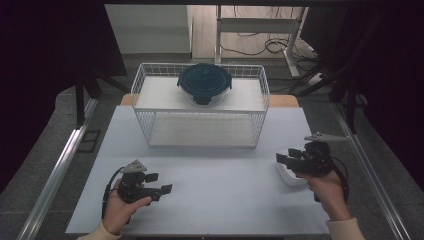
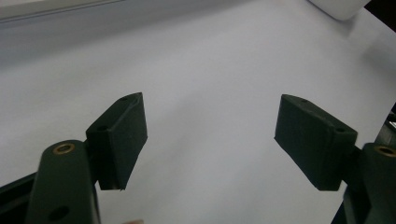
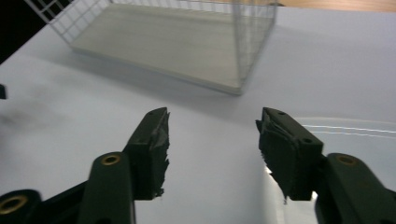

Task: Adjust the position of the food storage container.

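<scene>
While the lidded container (image 1: 204, 83) sits on the rack (image 1: 200, 122), your clear bowl (image 1: 289, 172) waits unplaced.
At 4 o'clock, right gripper (image 1: 289, 156) hovers over it, jaws apart, empty; left gripper (image 1: 159, 183) open, idle.

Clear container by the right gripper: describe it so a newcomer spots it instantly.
Start at the white wire rack at the back of the white table, then come toward the table's near right edge. There a clear lidless container sits on the table, just below the right gripper. Unlike the round container with the dark lid on the rack's upper shelf, it is uncovered.
</scene>
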{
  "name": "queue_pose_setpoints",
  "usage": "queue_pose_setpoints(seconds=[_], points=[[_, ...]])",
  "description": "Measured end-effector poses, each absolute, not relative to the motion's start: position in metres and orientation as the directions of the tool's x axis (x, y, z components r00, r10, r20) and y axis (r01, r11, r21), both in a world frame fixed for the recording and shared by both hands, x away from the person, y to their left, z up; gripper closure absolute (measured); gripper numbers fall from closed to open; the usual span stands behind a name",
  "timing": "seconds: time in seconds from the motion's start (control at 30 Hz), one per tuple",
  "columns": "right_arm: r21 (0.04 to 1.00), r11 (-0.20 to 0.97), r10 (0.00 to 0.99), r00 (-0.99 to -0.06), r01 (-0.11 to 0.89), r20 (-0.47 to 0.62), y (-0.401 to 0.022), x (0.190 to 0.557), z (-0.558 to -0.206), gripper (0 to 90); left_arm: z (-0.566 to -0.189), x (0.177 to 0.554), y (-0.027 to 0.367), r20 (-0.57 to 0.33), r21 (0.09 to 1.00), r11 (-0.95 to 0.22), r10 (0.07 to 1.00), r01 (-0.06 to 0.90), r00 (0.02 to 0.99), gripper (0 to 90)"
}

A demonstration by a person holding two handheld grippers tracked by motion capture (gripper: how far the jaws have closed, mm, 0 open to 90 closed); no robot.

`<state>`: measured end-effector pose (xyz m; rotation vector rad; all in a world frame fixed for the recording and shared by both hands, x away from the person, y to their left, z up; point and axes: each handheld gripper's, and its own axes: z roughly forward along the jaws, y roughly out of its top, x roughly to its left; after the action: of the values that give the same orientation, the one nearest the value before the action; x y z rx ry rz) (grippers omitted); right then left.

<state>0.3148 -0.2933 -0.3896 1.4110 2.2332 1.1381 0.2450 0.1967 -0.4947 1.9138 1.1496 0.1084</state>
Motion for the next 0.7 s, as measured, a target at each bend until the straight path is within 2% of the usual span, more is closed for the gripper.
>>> queue_pose_setpoints(seconds=[0.07, 0.23, 0.47, 0.7], points=[[0.716, 0.238, 0.867, -0.476, 0.657, 0.149, -0.301, 0.321, -0.387, 49.8, -0.494, 0.244, 0.199, -0.343, 0.715, -0.179, 0.753, 0.676, 0.562, 24.8], [0.665, 0.283, 0.899, -0.433, 0.691, 0.068, -0.322, 0.339, -0.389, 68.4, -0.494, 0.245, 0.2, -0.341, 0.715, -0.177, 0.757, 0.676, 0.558, 24.8], [0.595, 0.258, 0.933, -0.357, 0.761, 0.052, -0.361, 0.372, -0.407, 85.7, -0.497, 0.247, 0.201, -0.342, 0.706, -0.176, 0.763, 0.686, 0.548, 24.9], [0.551, 0.275, 0.952, -0.304, 0.788, -0.041, -0.385, 0.395, -0.424, 89.1, -0.5, 0.249, 0.201, -0.351, 0.696, -0.174, 0.763, 0.696, 0.542, 24.9]])
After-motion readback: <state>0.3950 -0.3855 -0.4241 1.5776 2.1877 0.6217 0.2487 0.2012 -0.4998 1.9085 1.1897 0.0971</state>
